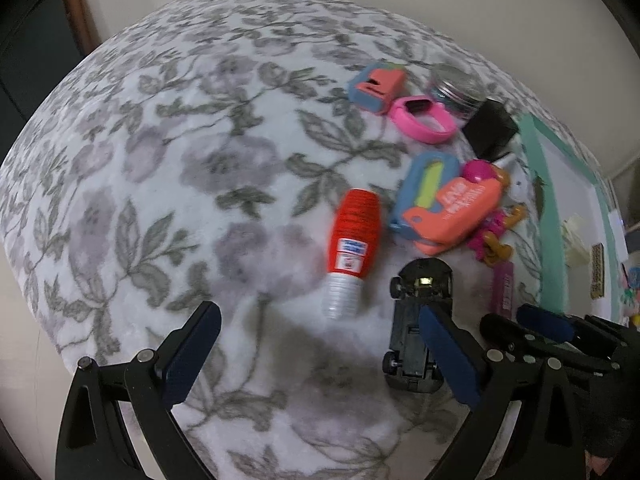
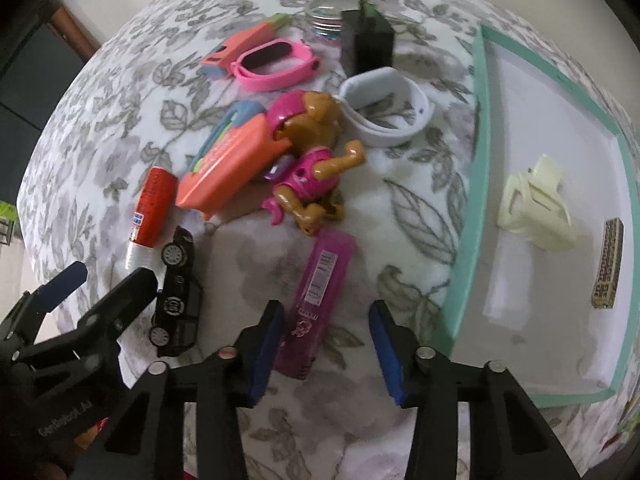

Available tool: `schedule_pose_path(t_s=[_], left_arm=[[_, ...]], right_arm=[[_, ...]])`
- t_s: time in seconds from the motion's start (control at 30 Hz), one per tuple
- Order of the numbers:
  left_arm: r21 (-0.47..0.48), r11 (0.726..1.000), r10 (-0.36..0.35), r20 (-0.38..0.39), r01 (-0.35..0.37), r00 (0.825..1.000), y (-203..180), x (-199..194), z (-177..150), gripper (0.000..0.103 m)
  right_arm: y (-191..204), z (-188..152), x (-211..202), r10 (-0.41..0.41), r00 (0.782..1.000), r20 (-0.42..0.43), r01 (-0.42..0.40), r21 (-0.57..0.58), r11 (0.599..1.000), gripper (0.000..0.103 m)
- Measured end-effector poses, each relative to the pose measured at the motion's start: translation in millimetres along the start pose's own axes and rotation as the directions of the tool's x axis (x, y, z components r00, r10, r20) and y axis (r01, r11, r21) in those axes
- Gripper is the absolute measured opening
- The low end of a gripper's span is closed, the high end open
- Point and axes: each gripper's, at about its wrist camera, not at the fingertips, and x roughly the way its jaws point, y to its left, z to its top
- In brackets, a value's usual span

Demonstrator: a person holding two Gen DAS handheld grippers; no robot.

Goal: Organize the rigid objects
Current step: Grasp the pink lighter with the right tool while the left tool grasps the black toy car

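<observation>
My left gripper (image 1: 320, 356) is open and empty over the floral blanket, with the red-and-white bottle (image 1: 352, 240) ahead and a black toy car (image 1: 416, 328) by its right finger. My right gripper (image 2: 328, 344) is open, its fingers on either side of the near end of a flat pink case (image 2: 320, 300). Ahead lie an orange-and-blue toy (image 2: 228, 156), a brown-and-pink figure (image 2: 312, 156), a pink wristband (image 2: 276, 64) and a white wristband (image 2: 384, 108). The mint-rimmed white tray (image 2: 468, 216) on the right holds a cream clip (image 2: 536, 208) and a small patterned block (image 2: 608, 268).
A black box (image 2: 368, 40), a clear jar (image 2: 328, 12) and another orange-and-blue toy (image 2: 240, 48) lie at the far side. The left gripper shows in the right wrist view (image 2: 100, 284). The blanket's left part (image 1: 140, 160) bears nothing. A wall stands behind.
</observation>
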Motion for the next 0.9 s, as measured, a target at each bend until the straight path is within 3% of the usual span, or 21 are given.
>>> schedule_pose_path(t_s=[0.23, 0.4, 0.57, 0.63, 0.77, 0.83, 0.9], left_arm=[[0.067, 0.997, -0.029, -0.008, 0.03, 1.0, -19.4, 1.3, -1.1, 0.098], [0.104, 0.991, -0.078, -0.024, 0.08, 0.997, -32.1, 4.8, -2.4, 0.081], [0.117, 0.99, -0.081, -0.025, 0.083, 0.996, -38.2, 7.2, -1.3, 0.079], [0.125, 0.987, -0.101, -0.03, 0.104, 0.994, -40.6, 7.0, -3.1, 0.072], [0.175, 0.981, -0.081, -0.043, 0.087, 0.996, -51.0, 8.5, -7.8, 0.061], [0.194, 0.976, -0.084, -0.058, 0.094, 0.995, -56.1, 12.2, -8.9, 0.05], [0.22, 0.972, -0.067, -0.063, 0.079, 0.996, -62.6, 14.2, -12.1, 0.049]], right_arm=[[-13.0, -3.6, -0.8, 0.015, 1.0, -0.004, -0.015, 0.041, 0.999, 0.022], [-28.1, -1.9, 2.2, 0.049, 0.999, -0.003, -0.049, 0.071, 0.996, 0.022], [-48.5, 0.3, 3.8, 0.078, 0.997, -0.002, -0.078, 0.103, 0.992, 0.022], [-51.7, 0.5, 3.9, 0.085, 0.996, -0.001, -0.085, 0.109, 0.99, 0.022], [-59.5, -0.7, 0.1, 0.102, 0.995, 0.0, -0.102, 0.123, 0.987, 0.022], [-59.8, 0.6, 2.1, 0.102, 0.995, 0.0, -0.101, 0.123, 0.987, 0.022], [-57.9, 0.6, 2.9, 0.099, 0.995, -0.001, -0.098, 0.12, 0.988, 0.022]])
